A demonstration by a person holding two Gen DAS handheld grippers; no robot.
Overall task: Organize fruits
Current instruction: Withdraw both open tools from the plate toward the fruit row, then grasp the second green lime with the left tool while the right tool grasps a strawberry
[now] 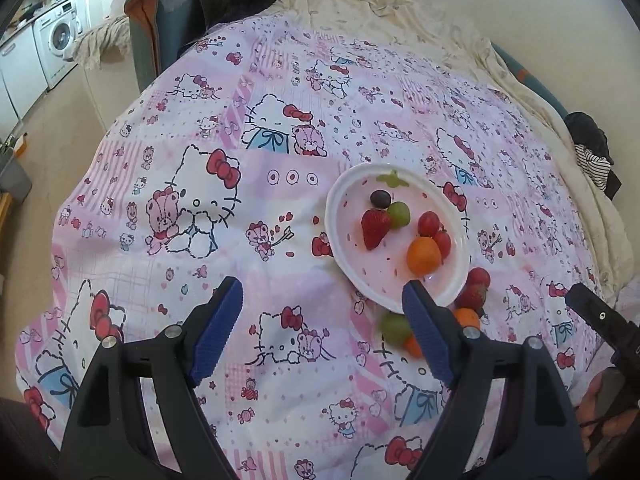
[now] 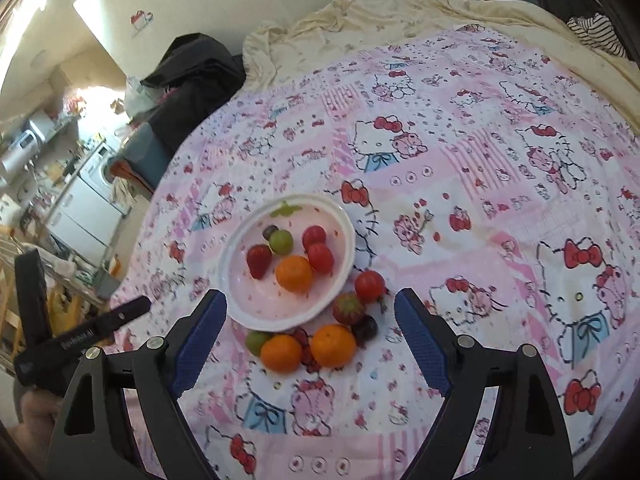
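Covering nearly the whole frame in both views is a pink-and-white cartoon-cat printed bedsheet spread on a bed, and it serves as the work surface. At the middle of it sits a white oval ceramic plate, probably the collecting point for the sorting: it already carries a round orange mandarin, a red strawberry, two red cherry tomatoes, a green grape and a dark purple grape.

Loose fruit lies on the sheet just below and right of the plate: two more mandarins, a second strawberry, a red tomato, a dark grape and a green grape.

Both black grippers with blue ribbed pads are empty. The right gripper has its jaws spread wide, framing the loose cluster, seemingly lined up for a pick. The left gripper stands open too, over bare sheet left of the plate.

Only the right wrist view shows the whole loose cluster; in the left wrist view a blue finger hides part of it. The left view alone shows the right gripper's tip at right.
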